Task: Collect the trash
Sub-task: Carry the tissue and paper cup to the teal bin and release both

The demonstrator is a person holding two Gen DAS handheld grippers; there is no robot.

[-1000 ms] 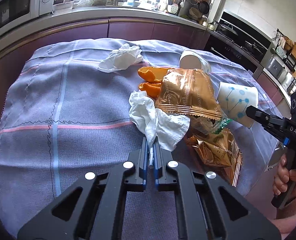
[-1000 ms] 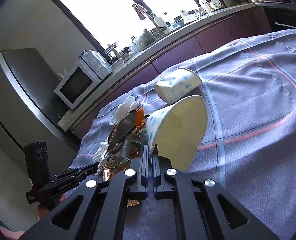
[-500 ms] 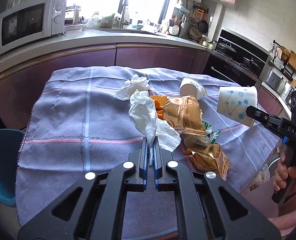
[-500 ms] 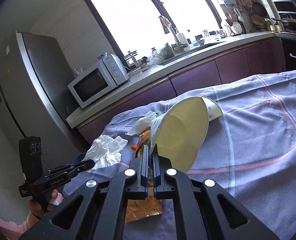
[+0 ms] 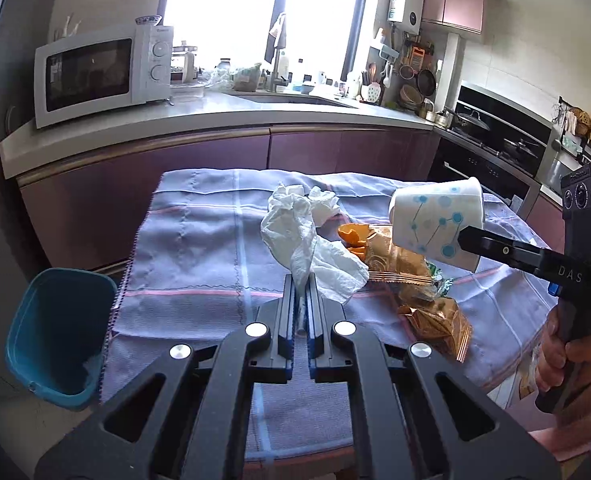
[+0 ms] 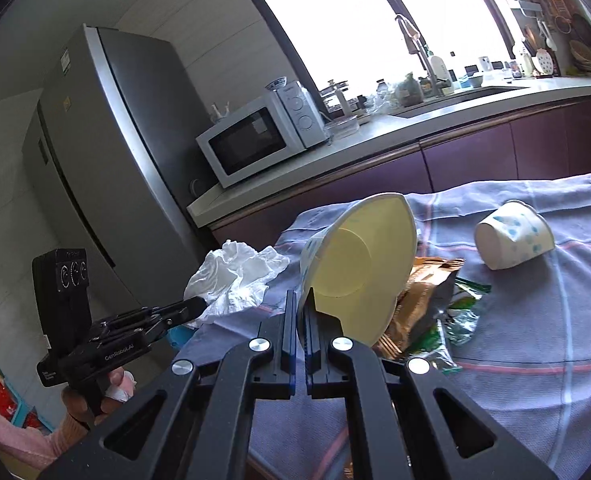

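My left gripper [image 5: 302, 280] is shut on a crumpled white tissue [image 5: 300, 232], lifted above the lilac tablecloth [image 5: 199, 264]; the same tissue [image 6: 235, 276] hangs at that gripper's tip in the right wrist view. My right gripper [image 6: 304, 300] is shut on the rim of a white paper cup with blue dots [image 6: 359, 268], held tilted in the air; the left wrist view shows this cup [image 5: 435, 224] at right. On the cloth lie golden snack wrappers [image 5: 399, 260], orange peel [image 5: 353, 236], another tissue [image 5: 323, 204] and a second paper cup [image 6: 513, 240] on its side.
A teal bin [image 5: 55, 332] stands on the floor off the table's left edge. Behind the table runs a purple counter with a microwave [image 5: 103, 72] and a sink; a fridge [image 6: 107, 152] stands at its left end. A hand [image 5: 567, 360] holds the right gripper.
Both grippers have risen and pulled back from the table. The tissue has come up off the cloth with the left one, the cup with the right, and the teal bin has come into view.
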